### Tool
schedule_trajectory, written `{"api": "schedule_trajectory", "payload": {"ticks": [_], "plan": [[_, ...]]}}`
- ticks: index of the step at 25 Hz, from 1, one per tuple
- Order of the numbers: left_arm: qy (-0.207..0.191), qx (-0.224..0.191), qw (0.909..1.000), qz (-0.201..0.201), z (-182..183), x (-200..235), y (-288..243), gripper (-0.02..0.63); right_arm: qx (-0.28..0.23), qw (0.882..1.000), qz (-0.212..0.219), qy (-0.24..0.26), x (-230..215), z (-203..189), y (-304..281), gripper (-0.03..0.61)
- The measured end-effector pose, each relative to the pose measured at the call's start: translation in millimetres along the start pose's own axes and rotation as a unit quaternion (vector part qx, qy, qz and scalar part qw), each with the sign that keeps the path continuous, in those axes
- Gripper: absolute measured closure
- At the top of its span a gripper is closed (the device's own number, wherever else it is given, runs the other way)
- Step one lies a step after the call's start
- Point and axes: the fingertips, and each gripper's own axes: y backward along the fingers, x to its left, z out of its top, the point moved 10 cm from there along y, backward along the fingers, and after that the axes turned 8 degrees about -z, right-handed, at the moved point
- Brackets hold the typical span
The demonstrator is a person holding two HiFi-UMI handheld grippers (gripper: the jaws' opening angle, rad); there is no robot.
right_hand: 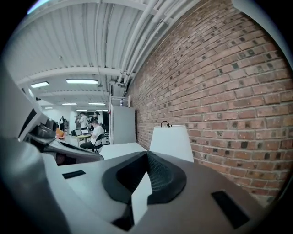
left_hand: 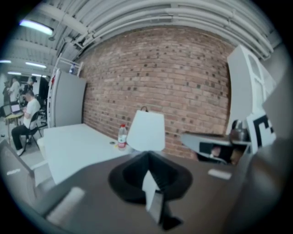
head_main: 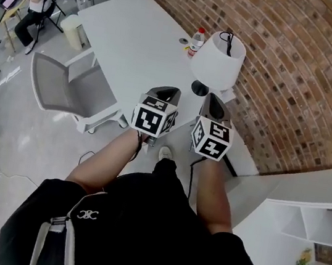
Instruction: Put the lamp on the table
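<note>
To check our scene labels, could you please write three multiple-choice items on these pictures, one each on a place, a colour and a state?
1. Where does the lamp stand?
A. On the floor
B. On the table, by the brick wall
C. On a chair

2. What colour is the shade?
A. White
B. Red
C. Black

3. How do the right tool's jaws stand?
A. Shut on the lamp
B. Wide apart
C. Shut, with nothing between them

Answers:
1. B, as its base rests on the tabletop next to the bricks.
2. A, as it looks plain white in all three views.
3. C, as the right gripper view shows the jaws meeting, with the lamp well beyond them.
</note>
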Motion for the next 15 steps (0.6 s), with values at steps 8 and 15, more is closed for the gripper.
{"api": "schedule_trajectory", "payload": {"ticks": [8, 15], "plan": [[0.0, -0.002, 1.0, -0.002, -5.0, -5.9, 2.4, 0.614, 0.003, 1.0, 0.007, 0.012, 1.9, -5.8, 7.9, 0.58], [0.006, -0.003, 1.0, 0.0, -8.3, -5.9, 4.3, 0.612, 0.007, 1.0, 0.013, 0.015, 2.2, -9.9, 6.8, 0.58]]}}
